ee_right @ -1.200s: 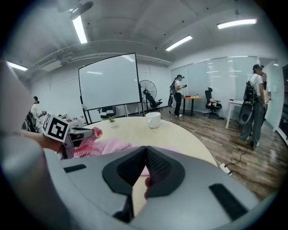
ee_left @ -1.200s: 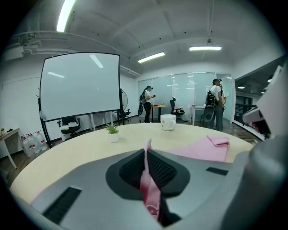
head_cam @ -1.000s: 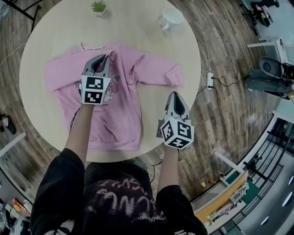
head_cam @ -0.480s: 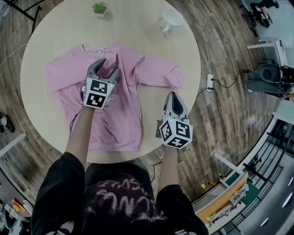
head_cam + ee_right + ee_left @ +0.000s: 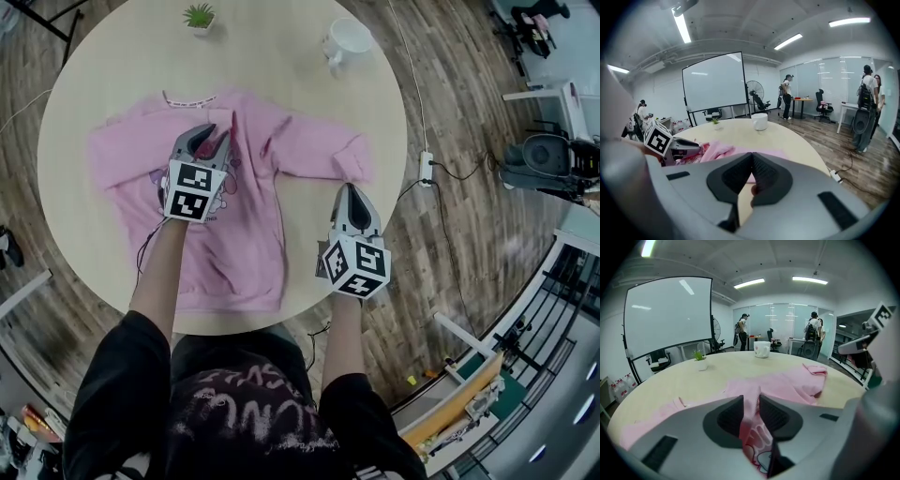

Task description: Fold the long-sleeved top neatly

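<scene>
left sleeve [image 5: 112, 155]: spread flat toward the table's [image 5: 281, 47] left side, not folded in yet
left hand-held gripper [image 5: 751, 399]: over the chest print [image 5: 228, 183]; its jaws have just been closing; a raised pleat of pink fabric stands between the pads and looks pinched
long-sleeved top [image 5: 253, 234]: face up and flat on the round table, collar [image 5: 190, 97] on the far side, hem at the near edge
step: early, probably gathering fabric at the chest to start a fold; no fold made so far
next move: likely lift the pinch without dragging the whole body; the other side needs its jaws opened to take a sleeve or the hem
right sleeve [image 5: 319, 150]: laid out to the right, cuff [image 5: 356, 161] bunched near the table edge
right hand-held gripper [image 5: 752, 157]: jaws together, nothing held, near the cuff over the table's right edge
hard to tell: whether the pinch takes one layer or both; print half hidden by the left tool; hem's left part behind the forearm; whether the right tool touches the table
</scene>
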The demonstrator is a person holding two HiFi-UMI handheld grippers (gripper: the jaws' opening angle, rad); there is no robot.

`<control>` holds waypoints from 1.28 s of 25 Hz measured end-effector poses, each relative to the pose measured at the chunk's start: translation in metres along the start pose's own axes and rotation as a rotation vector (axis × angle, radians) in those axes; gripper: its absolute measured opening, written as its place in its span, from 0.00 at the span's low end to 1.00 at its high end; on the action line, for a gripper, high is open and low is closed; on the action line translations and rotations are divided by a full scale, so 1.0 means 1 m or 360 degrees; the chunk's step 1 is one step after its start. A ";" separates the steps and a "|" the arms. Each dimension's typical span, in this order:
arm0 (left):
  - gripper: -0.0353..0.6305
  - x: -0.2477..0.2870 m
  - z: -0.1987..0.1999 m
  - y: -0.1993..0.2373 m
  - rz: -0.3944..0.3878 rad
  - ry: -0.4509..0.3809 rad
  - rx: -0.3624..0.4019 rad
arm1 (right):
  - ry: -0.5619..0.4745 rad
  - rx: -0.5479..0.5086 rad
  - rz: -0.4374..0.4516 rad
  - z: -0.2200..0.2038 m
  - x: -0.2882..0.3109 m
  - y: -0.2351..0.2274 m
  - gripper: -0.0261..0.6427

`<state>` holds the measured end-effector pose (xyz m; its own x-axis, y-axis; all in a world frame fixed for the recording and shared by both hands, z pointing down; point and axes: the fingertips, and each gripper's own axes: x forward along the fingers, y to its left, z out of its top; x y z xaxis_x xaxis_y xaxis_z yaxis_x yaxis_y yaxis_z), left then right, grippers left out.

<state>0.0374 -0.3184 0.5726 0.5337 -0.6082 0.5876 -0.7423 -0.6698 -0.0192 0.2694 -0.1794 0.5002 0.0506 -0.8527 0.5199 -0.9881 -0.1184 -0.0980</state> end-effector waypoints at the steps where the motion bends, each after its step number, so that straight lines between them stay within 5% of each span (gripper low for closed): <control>1: 0.21 0.001 -0.002 0.001 0.0013 0.0003 0.0003 | 0.0003 0.0003 -0.0003 0.000 0.002 -0.002 0.05; 14: 0.20 -0.001 -0.008 0.001 0.0053 0.0055 -0.0022 | 0.0066 -0.0056 0.0060 -0.008 0.032 -0.018 0.08; 26: 0.24 -0.061 0.015 0.000 0.0143 -0.0096 -0.0086 | 0.0163 -0.0183 0.0135 -0.022 0.049 -0.035 0.39; 32: 0.07 -0.120 0.032 0.005 0.0268 -0.0316 -0.0312 | 0.0241 -0.0289 0.0195 -0.031 0.055 -0.042 0.49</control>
<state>-0.0172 -0.2627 0.4763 0.4510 -0.7876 0.4199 -0.8804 -0.4697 0.0646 0.3088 -0.2059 0.5594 -0.0796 -0.7676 0.6360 -0.9961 0.0856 -0.0213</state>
